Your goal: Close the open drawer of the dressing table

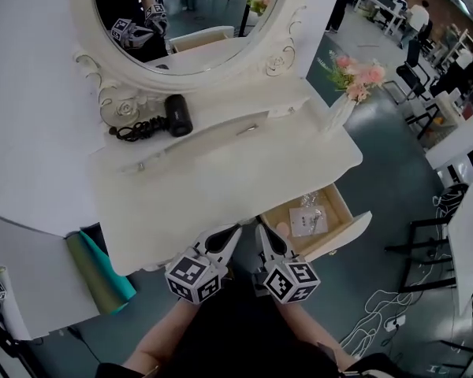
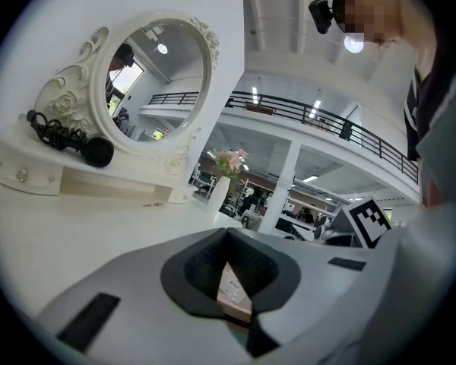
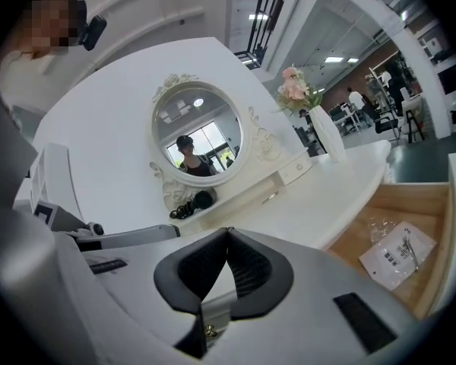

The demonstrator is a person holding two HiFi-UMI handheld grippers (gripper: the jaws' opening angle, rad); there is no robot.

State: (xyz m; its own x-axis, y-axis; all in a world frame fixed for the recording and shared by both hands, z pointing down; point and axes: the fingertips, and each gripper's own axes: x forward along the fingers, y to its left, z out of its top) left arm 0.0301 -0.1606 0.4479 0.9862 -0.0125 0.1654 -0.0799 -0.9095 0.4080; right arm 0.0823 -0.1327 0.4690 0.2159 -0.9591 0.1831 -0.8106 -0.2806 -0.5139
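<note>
The white dressing table (image 1: pixel 221 181) has one wooden drawer (image 1: pixel 348 235) pulled out at its front right, with a clear plastic packet (image 1: pixel 309 220) lying inside. My left gripper (image 1: pixel 232 231) and right gripper (image 1: pixel 262 233) hover side by side at the table's front edge, just left of the drawer, touching nothing. Both are shut, tips together and empty. In the right gripper view the drawer (image 3: pixel 433 198) and packet (image 3: pixel 399 253) lie to the right of the right gripper (image 3: pixel 228 231). The left gripper (image 2: pixel 228 231) faces across the tabletop.
An oval mirror (image 1: pixel 185 14) stands at the back with a black hair dryer (image 1: pixel 178 115) and its cord below it. A vase of pink flowers (image 1: pixel 345 93) sits at the right corner. A teal panel (image 1: pixel 102 270) leans under the table's left side.
</note>
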